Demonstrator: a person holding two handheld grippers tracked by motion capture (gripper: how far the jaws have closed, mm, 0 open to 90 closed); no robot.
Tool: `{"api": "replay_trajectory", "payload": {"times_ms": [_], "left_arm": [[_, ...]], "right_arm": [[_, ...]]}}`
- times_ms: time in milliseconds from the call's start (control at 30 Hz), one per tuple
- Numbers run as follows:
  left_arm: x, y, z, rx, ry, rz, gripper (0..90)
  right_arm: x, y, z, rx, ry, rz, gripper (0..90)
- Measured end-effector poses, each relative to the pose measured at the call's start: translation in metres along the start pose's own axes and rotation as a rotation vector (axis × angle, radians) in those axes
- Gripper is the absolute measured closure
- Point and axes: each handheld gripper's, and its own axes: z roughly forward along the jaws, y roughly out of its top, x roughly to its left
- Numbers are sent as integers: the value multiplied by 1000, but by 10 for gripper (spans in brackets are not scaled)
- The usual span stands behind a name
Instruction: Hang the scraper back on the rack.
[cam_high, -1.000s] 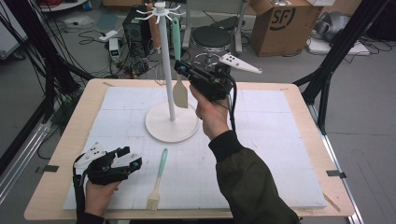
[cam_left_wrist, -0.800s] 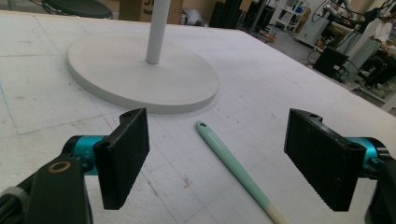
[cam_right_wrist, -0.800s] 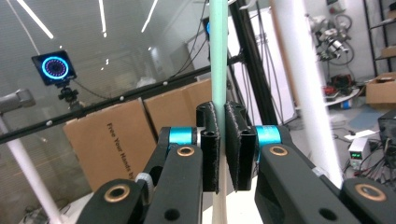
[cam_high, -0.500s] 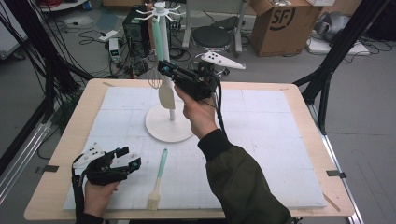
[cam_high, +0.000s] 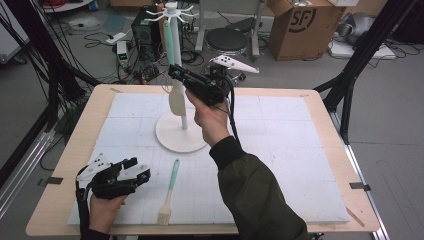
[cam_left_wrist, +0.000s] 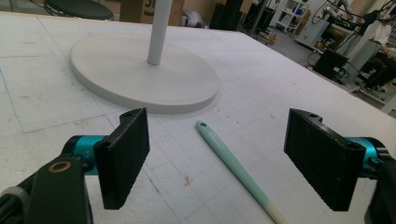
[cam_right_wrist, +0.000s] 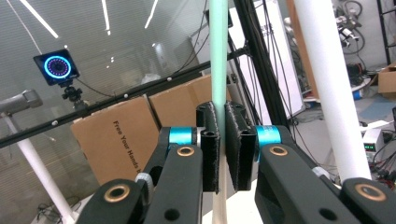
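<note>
Above the counter (cam_high: 300, 150), the right tongs (cam_high: 176, 73) have carried the spatula (cam_high: 175, 97) leftward beside the stand (cam_high: 179, 131), nearer a hook. Between the left tongs' (cam_left_wrist: 217, 158) released pads lies a brush (cam_left_wrist: 233, 163). Up close, right tongs (cam_right_wrist: 222, 144) clench the mint handle; hooks are cut off.

Past my table's far edge I see grey floor (cam_high: 385, 100) strewn with cables (cam_high: 100, 37), a cardboard box (cam_high: 305, 25), a round black stool (cam_high: 234, 40) and black frame posts (cam_high: 360, 60).
</note>
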Motion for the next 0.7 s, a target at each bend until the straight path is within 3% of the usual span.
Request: {"api": "replay_trajectory", "payload": {"times_ms": [200, 267, 300, 367, 467, 700], "left_arm": [[-1, 0, -1, -5, 1, 2, 230], [-1, 0, -1, -7, 1, 6, 230], [-1, 0, -1, -7, 0, 4, 230], [-2, 0, -1, -7, -1, 3, 230], [-1, 0, -1, -6, 0, 8, 230], [-2, 0, -1, -7, -2, 2, 230]], "right_arm": [[-2, -1, 1, 4, -43, 14, 819], [-4, -2, 0, -6, -60, 40, 577], [-6, -2, 0, -6, -91, 53, 487], [-11, -2, -2, -6, -141, 54, 418], [-12, -1, -6, -26, -157, 59, 406], [-6, 6, -13, -59, -149, 4, 398]]}}
